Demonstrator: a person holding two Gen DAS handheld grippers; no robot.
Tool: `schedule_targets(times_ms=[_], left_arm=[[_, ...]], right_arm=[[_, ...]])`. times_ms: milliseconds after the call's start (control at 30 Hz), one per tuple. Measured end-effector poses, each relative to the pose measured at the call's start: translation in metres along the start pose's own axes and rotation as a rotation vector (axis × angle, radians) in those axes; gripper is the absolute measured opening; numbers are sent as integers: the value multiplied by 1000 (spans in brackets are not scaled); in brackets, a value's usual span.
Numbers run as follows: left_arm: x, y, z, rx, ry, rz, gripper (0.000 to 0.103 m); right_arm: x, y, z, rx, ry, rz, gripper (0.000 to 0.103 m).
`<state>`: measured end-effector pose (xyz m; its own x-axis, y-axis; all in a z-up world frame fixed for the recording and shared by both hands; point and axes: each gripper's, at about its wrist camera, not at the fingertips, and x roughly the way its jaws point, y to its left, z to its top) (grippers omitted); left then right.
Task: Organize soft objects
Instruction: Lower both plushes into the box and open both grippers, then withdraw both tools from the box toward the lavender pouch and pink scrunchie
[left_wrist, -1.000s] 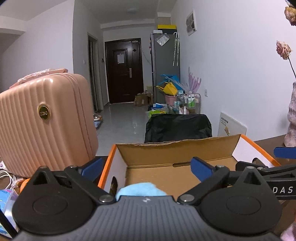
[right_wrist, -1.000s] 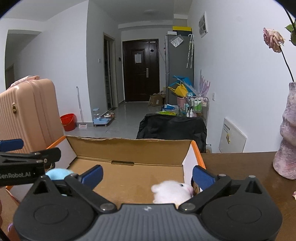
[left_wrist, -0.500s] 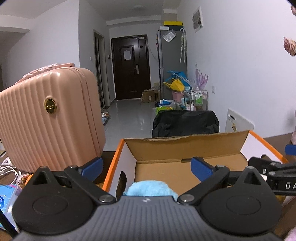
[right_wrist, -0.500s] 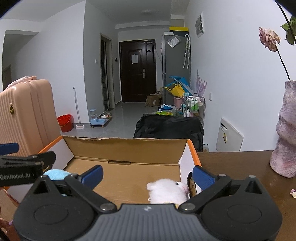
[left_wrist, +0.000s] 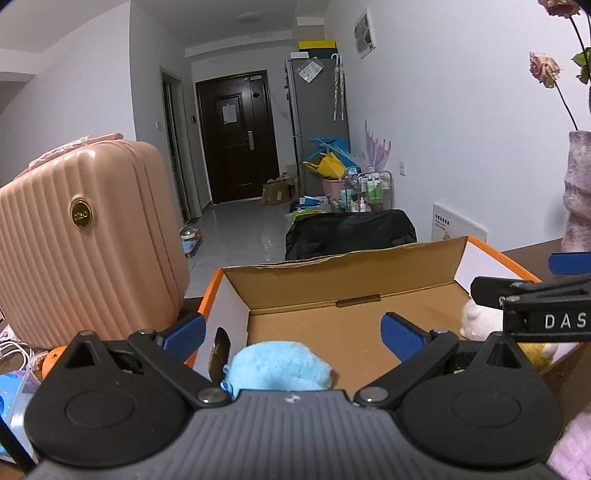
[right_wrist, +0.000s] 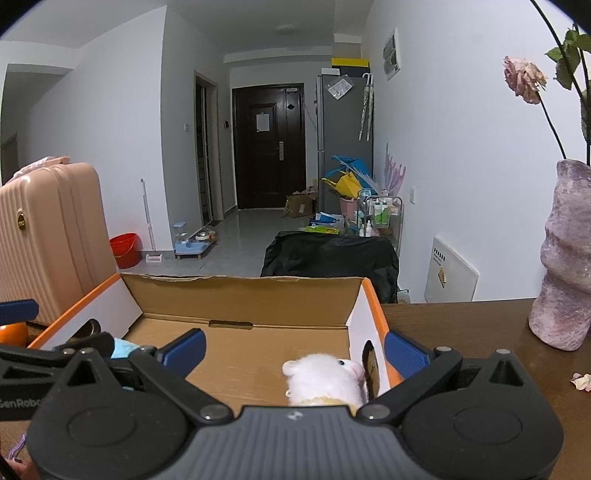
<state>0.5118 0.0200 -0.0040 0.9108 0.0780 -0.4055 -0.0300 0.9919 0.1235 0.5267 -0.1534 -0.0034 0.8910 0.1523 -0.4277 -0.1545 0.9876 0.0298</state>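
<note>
Both claws hang over the near edge of an open cardboard box (left_wrist: 332, 306) with orange-edged white side flaps, which sits on a dark wooden tabletop (right_wrist: 461, 332). The left claw (left_wrist: 291, 332) has its blue-padded fingers (left_wrist: 402, 334) spread wide apart, gripping nothing; just below and between them a fluffy light-blue soft toy (left_wrist: 277, 369) lies inside the box, close to the box's left wall and partly hidden under the claw's body. The right claw (right_wrist: 293, 349) is likewise spread open and empty, with its right finger outside the box wall; below it, toward its right finger, a white plush animal (right_wrist: 323, 376) with a small dark eye rests in the box's right near corner, touching or almost touching the white side wall. From the left claw's view the same white plush (left_wrist: 480, 321) peeks out behind the other claw's finger, and something yellowish sits just beneath it, too hidden to make out. To the left of the left claw stands a ribbed pink suitcase (left_wrist: 85, 240) with a round gold badge, just beside the box, and an orange object (left_wrist: 53, 363) lies low at its foot. Off to the right of the right claw a lumpy mauve vase (right_wrist: 565, 258) stands upright on the tabletop holding a drooping pink rose (right_wrist: 524, 79), with a few fallen petals (right_wrist: 581, 380) nearby.
</note>
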Motion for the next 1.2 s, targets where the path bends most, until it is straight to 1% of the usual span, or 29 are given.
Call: schedule_targets(times_ms=[167,300,600,767,967,1200], left_arm=[[-6,0,-5,-12,-4,-22,103],[-14,0,-11,-8,-8,-20,103],[-38,4,-28,-15,5,-39,103],[-51,9,-35,-39,12,-44,103],[-71,14,-42,-59,5,-36,103],[-98,17,-48,-72,-34,-26,103]], right_arm=[[-6,-3,-3,-1,-7,-6,103],[-14,-4,-7,-5,-18,-8,103],[-42,-7,-16,-1,-50,-7,103],[-60,-10,-22,6,-60,-5,103],[-82,-8,-31,5,-72,2,103],[-113,0,-47,-13,-75,13,103]])
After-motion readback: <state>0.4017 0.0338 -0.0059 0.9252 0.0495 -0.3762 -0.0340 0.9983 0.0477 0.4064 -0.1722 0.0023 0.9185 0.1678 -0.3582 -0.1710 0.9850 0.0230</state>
